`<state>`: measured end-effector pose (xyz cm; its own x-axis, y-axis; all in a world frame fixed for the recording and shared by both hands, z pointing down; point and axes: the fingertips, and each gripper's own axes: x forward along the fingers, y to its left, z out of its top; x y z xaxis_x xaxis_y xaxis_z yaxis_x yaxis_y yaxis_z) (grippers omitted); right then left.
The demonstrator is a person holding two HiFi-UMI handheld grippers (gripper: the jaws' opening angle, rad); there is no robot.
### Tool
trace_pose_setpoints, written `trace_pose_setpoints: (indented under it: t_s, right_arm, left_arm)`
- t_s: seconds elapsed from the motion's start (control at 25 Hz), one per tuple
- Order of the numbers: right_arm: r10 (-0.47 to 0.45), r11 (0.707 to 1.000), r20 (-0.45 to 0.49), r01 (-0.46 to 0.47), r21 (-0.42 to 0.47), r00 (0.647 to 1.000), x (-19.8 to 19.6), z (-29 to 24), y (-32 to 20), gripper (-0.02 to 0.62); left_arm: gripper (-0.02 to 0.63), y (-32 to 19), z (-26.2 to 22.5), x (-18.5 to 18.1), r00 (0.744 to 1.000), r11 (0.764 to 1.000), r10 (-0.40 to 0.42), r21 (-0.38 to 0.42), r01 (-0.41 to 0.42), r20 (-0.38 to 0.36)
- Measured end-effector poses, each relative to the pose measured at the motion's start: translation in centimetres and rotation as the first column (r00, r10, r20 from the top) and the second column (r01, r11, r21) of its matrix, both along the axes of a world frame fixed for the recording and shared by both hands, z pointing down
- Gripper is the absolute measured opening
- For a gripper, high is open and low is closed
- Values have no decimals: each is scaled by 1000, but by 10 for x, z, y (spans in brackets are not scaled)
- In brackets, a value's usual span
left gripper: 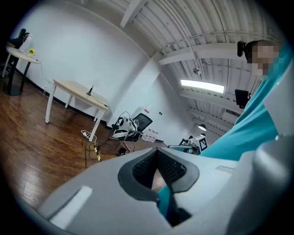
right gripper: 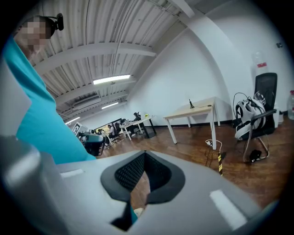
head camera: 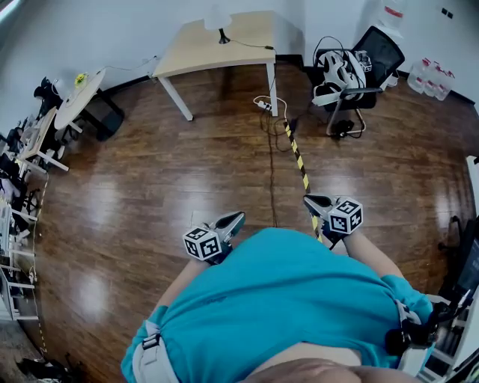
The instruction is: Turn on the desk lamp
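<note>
The desk lamp (head camera: 218,22), with a pale shade on a dark stem, stands on a light wooden desk (head camera: 202,52) against the far wall. I cannot tell whether it is lit. It shows small in the left gripper view as the lamp (left gripper: 90,91) and in the right gripper view as the lamp (right gripper: 190,104). Both grippers hang close to the person's teal shirt, far from the desk. My left gripper (head camera: 233,220) and right gripper (head camera: 314,203) are shut on nothing. Up close, the left gripper (left gripper: 157,152) and right gripper (right gripper: 144,154) have their pads meeting.
A cable runs from the lamp down to a power strip (head camera: 262,105) on the wooden floor. A yellow-black taped strip (head camera: 298,161) runs toward me. An office chair (head camera: 352,71) carrying white gear stands right of the desk. A round table (head camera: 76,99) and clutter sit left.
</note>
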<state>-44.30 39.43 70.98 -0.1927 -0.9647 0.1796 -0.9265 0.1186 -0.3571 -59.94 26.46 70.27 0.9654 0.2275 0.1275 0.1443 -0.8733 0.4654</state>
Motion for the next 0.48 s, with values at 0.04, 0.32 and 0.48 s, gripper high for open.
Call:
trace_pose_setpoints:
  t_s: [0.04, 0.32, 0.48]
  right_arm:
    - [-2, 1000, 1, 2, -3, 1000, 5, 3, 0, 2]
    - [13, 999, 6, -12, -42, 1000, 25, 3, -34, 2]
    - [44, 998, -27, -45, -42, 999, 31, -19, -94, 2]
  left_arm:
    - [0, 2, 1, 5, 1000, 1000, 1, 0, -1, -1]
    - [0, -41, 1, 24, 1000, 999, -6, -31, 5, -10]
    - [0, -110, -15, 35, 998, 999, 0, -53, -3, -58]
